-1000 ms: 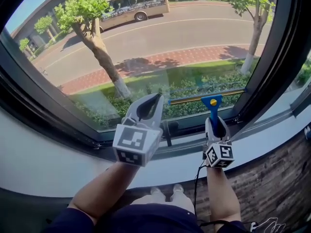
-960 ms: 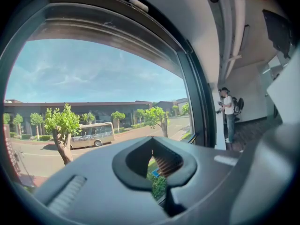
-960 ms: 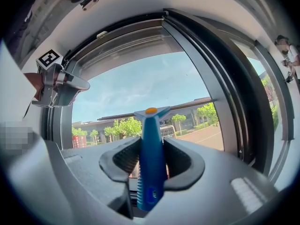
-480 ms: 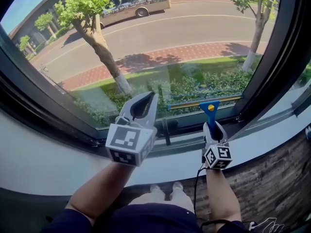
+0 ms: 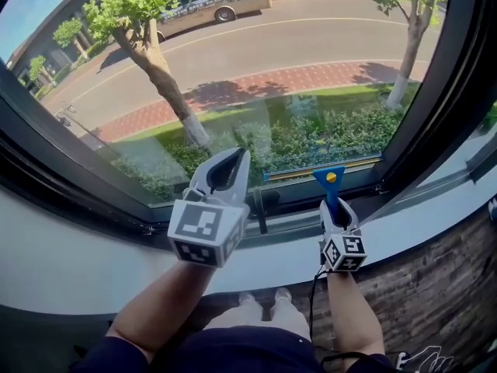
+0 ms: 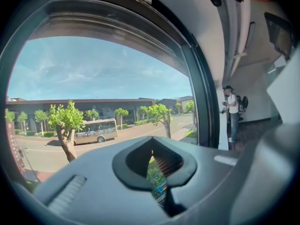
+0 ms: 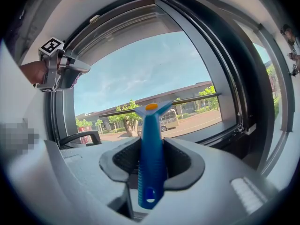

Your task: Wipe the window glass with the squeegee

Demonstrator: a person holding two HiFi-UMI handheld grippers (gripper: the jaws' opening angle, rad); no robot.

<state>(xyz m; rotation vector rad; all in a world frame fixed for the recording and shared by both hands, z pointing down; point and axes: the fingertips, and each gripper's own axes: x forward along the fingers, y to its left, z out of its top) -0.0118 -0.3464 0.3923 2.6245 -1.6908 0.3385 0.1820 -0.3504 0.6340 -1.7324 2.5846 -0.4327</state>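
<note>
The squeegee has a blue handle (image 5: pixel 332 189) with a yellow dot, and its long blade (image 5: pixel 311 169) lies across the bottom of the window glass (image 5: pixel 256 76). My right gripper (image 5: pixel 335 207) is shut on the handle and holds it upright just above the sill. In the right gripper view the handle (image 7: pixel 151 163) stands between the jaws and the blade (image 7: pixel 187 99) runs across the pane. My left gripper (image 5: pixel 238 157) hangs shut and empty in front of the glass, left of the squeegee. Only street and sky show past the left gripper (image 6: pixel 157 168) in its own view.
A black window handle (image 5: pixel 259 203) sits on the lower frame between the grippers. The dark frame post (image 5: pixel 435 115) rises at the right and a white sill (image 5: pixel 78 247) runs below. A person (image 6: pixel 231 111) stands far off to the right, indoors.
The right gripper has drawn the squeegee down the glass toward the bottom frame. The left gripper has drifted slightly left and down.
</note>
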